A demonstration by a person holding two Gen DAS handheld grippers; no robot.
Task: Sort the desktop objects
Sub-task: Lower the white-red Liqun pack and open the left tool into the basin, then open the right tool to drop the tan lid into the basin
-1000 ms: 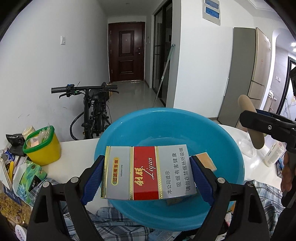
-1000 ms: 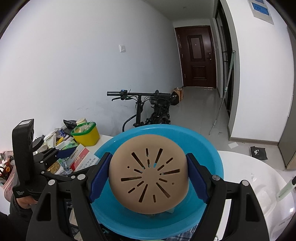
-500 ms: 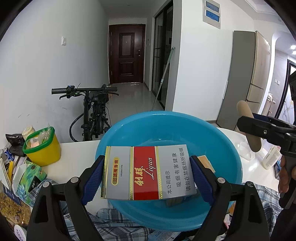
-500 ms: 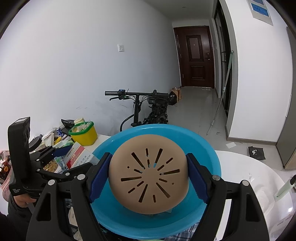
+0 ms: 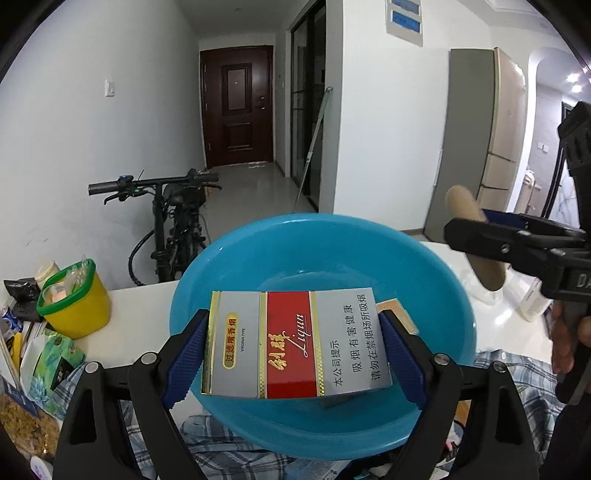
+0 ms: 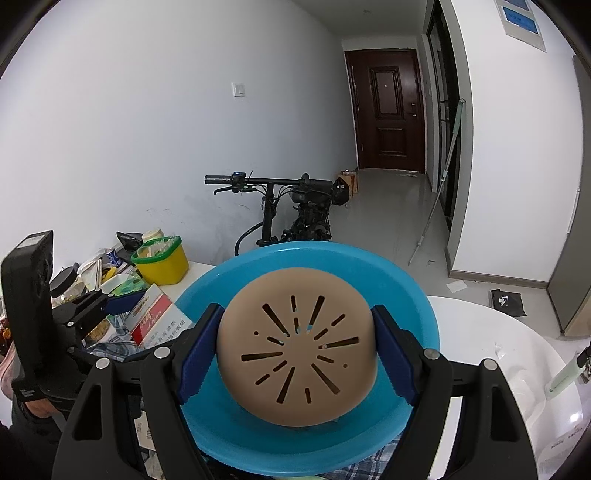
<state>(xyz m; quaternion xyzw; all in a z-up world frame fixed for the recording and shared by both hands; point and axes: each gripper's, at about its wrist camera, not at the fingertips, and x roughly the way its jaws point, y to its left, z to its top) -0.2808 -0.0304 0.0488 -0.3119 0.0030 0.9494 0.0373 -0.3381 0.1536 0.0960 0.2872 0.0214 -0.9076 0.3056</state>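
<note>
Nothing much is shifting since 1 s ago; both hands are hovering over the blue basin (image 5: 436,280). Right gripper (image 6: 297,354) is clamping the tan slotted disc (image 6: 295,350), left gripper (image 5: 293,349) w/ jaws wide is squeezing the cigarette carton (image 5: 295,343). Risk: disc's round edge slipping off pads, carton denting or dropping outside the rim.

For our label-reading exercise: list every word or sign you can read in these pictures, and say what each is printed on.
"Liqun": cigarette pack held in the left gripper.
"VIRGINIA TYPE": same pack.
"过滤嘴香烟": same pack, yellow oval.
"本公司提示 吸烟有害健康 请勿在禁烟场所吸烟": same pack, grey panel.
Large gold characters on the red band: too stylised to read.
Blue wall signs: too blurred.
Tan slotted disc in the right gripper: no text.
</note>
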